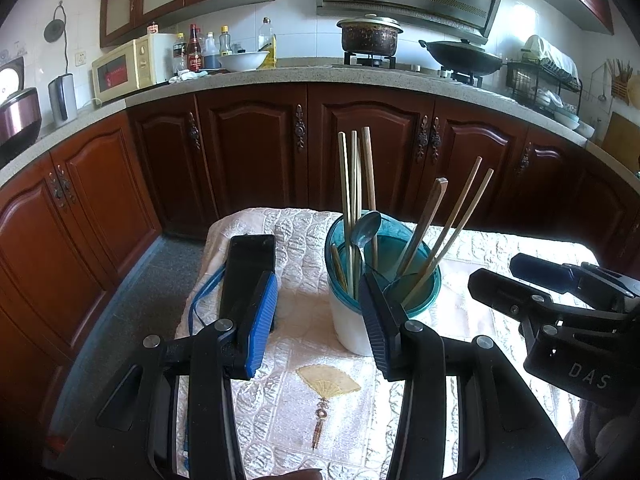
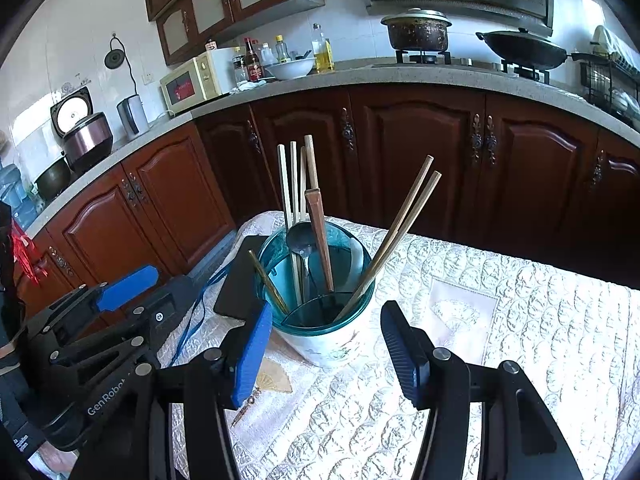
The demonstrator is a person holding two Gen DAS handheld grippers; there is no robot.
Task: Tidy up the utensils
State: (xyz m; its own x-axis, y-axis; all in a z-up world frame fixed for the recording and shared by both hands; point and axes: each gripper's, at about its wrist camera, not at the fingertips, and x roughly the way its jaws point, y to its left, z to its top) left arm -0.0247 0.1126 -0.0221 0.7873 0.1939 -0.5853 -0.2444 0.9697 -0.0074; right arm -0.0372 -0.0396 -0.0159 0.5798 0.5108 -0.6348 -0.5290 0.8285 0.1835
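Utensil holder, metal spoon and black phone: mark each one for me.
utensil holder [image 2: 340, 344], right wrist view, on its white outer wall.
metal spoon [image 2: 301, 238], right wrist view, on its bowl.
black phone [image 1: 248, 268], left wrist view, on its dark screen.

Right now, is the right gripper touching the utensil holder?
Apart. The right wrist view shows the right gripper open, tablecloth visible between its right finger and the utensil holder; the left finger overlaps the holder's edge, contact unclear.

Reads "DAS" in pale letters on the right gripper [image 1: 532, 276] body, "GenRobot", cut off, on the left gripper [image 2: 156, 294] body.
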